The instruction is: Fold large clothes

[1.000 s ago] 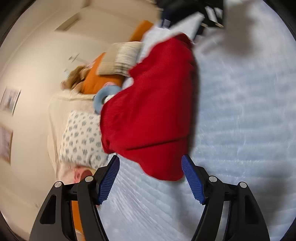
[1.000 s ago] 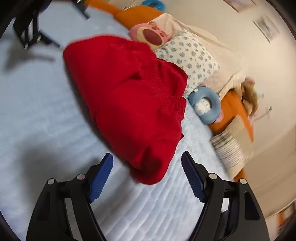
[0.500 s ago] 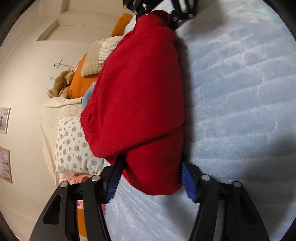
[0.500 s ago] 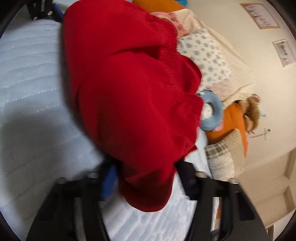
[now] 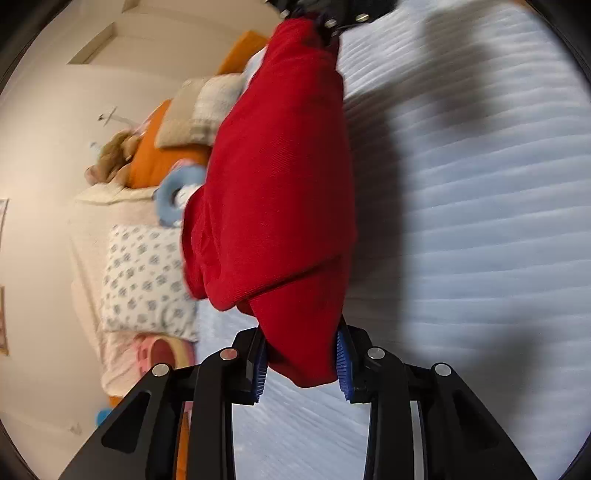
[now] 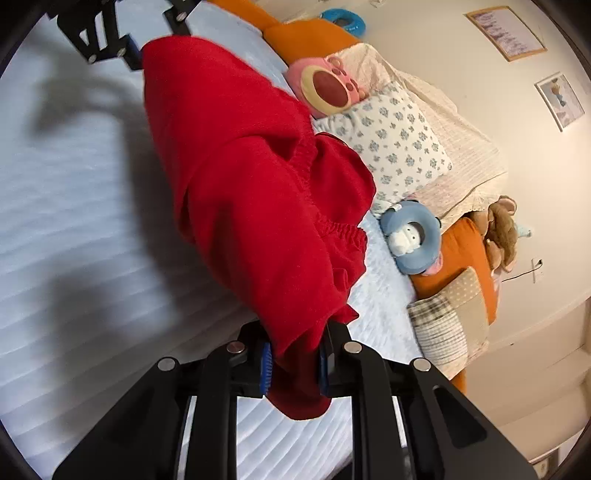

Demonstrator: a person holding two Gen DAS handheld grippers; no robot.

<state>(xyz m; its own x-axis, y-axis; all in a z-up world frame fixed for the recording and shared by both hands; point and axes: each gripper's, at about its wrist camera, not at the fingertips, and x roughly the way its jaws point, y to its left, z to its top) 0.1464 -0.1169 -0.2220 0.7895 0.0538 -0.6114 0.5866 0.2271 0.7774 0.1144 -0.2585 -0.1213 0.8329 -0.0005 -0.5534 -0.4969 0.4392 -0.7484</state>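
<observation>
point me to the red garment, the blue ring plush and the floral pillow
red garment (image 6: 258, 206): right wrist view, middle of the cloth.
blue ring plush (image 6: 412, 236): right wrist view, its white face.
floral pillow (image 6: 395, 147): right wrist view, centre of the printed cover.

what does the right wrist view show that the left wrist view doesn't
Only the right wrist view: the pink plush's face, a blue ring past the orange cushions, and the red garment's gathered elastic band.

Only the left wrist view: the right gripper clamped on the garment's far end.

Both: the red garment slung between the left gripper and the right, both closing on it, over the pale blue bedspread, with the floral pillow and blue donut plush.
</observation>
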